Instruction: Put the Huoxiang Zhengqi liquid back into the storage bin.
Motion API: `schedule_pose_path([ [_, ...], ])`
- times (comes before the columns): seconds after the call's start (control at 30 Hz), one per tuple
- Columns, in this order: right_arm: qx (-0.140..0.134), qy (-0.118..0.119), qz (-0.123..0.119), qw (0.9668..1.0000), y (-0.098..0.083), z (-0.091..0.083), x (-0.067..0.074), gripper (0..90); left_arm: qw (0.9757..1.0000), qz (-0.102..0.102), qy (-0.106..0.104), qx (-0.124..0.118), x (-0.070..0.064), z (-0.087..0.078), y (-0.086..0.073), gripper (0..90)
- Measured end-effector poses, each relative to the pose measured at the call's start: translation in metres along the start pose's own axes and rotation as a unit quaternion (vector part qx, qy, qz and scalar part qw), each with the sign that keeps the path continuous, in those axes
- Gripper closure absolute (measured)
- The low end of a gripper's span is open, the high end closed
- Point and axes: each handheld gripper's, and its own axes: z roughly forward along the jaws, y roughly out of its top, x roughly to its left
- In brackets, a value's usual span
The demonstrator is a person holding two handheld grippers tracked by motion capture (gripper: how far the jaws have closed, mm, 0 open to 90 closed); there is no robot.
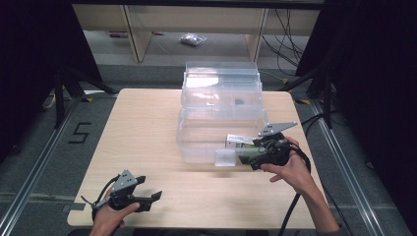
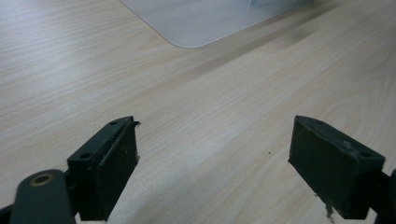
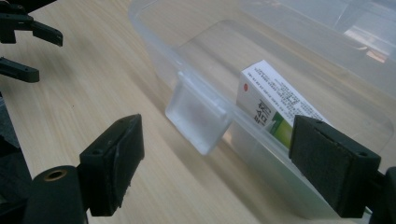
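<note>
A: Your right tool (image 1: pixel 235 153) sits at the front wall of the clear plastic storage bin (image 1: pixel 196 142) on the pale wooden tabletop (image 1: pixel 147 147). Its jaws stand wide apart and they hold nothing.

B: What lies between those jaws?

A: In the right gripper view the bin's front rim runs across the gap, with the bin's frosted square latch tab (image 3: pixel 198 112) hanging on its outer face. The white and green printed carton (image 3: pixel 273 109) lies inside the bin, against that front wall and just above your right-hand jaw in that view. Whether that jaw touches the wall, I cannot tell.

B: And from above?

A: From the high view the carton (image 1: pixel 239 141) is at the bin's front right corner, just beside your right tool and your right hand (image 1: pixel 290 169). Behind the bin stands its clear lid (image 1: pixel 221 78), raised at the back edge.

B: The other side?

A: Your left tool (image 1: pixel 150 189) rests well apart from the bin, near the tabletop's front left corner, in your left hand (image 1: pixel 110 216). Its jaws are wide open with bare wood between them. In the left gripper view the bin's rounded corner (image 2: pixel 187 28) shows far ahead.
</note>
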Motion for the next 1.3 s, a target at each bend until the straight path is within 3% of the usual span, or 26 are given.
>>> schedule_pose_path([
  [0.07, 0.003, -0.002, 0.014, 0.9999, -0.003, -0.002, 0.005, 19.1, 1.0000, 0.000, 0.000, 0.000, 0.000, 0.000, 0.000, 14.8],
  [0.13, -0.002, -0.001, 0.006, 1.0000, -0.005, -0.002, 0.006, 19.1, 1.0000, -0.001, 0.000, 0.000, 0.000, 0.000, 0.000, 14.8],
  [0.33, -0.005, 0.007, 0.013, 0.9999, -0.013, -0.002, 0.011, 19.0, 1.0000, 0.001, 0.000, 0.001, 0.000, 0.000, 0.000, 14.8],
  [0.4, -0.010, 0.003, 0.000, 0.9999, -0.015, -0.002, 0.010, 19.0, 1.0000, 0.001, 0.001, 0.001, 0.000, 0.000, 0.000, 14.8],
  [0.43, -0.010, 0.007, 0.014, 0.9998, -0.016, -0.001, 0.012, 19.1, 1.0000, 0.002, 0.000, 0.001, 0.000, 0.000, 0.000, 14.8],
  [0.5, -0.010, 0.005, 0.000, 0.9999, -0.017, -0.001, 0.011, 18.9, 1.0000, 0.003, 0.001, 0.001, 0.000, 0.000, 0.000, 14.8],
  [0.53, -0.006, 0.000, 0.014, 0.9999, -0.018, -0.003, 0.013, 18.5, 1.0000, 0.001, 0.001, 0.000, 0.000, 0.000, 0.000, 14.8],
  [0.57, -0.011, 0.004, 0.001, 0.9999, -0.019, -0.002, 0.013, 18.2, 1.0000, 0.003, 0.000, 0.001, 0.000, 0.000, 0.000, 14.8],
  [0.6, -0.006, 0.003, 0.016, 0.9998, -0.020, -0.002, 0.016, 18.0, 1.0000, 0.002, 0.001, 0.001, 0.000, 0.000, 0.000, 14.8],
  [0.67, -0.011, 0.005, 0.001, 0.9999, -0.022, -0.001, 0.015, 16.6, 1.0000, 0.002, 0.003, 0.000, 0.000, -0.001, 0.000, 14.8],
  [0.7, -0.011, 0.002, 0.013, 0.9998, -0.023, -0.002, 0.018, 16.1, 1.0000, 0.001, 0.004, 0.001, -0.001, -0.001, 0.000, 14.8],
  [0.93, -0.024, 0.001, 0.000, 0.9997, -0.032, -0.001, 0.018, 16.1, 1.0000, -0.003, 0.002, -0.002, -0.001, 0.000, 0.000, 14.8],
  [1.13, -0.024, 0.001, 0.016, 0.9996, -0.043, 0.002, 0.023, 16.1, 1.0000, -0.001, 0.002, 0.000, -0.001, 0.000, 0.000, 14.8],
  [1.2, -0.024, 0.003, 0.000, 0.9997, -0.045, 0.003, 0.021, 16.1, 1.0000, -0.001, 0.003, 0.000, -0.001, 0.000, 0.000, 14.8],
  [1.3, -0.025, 0.003, 0.004, 0.9997, -0.048, 0.004, 0.022, 16.1, 1.0000, -0.001, 0.003, 0.000, -0.001, 0.000, 0.000, 14.8],
])
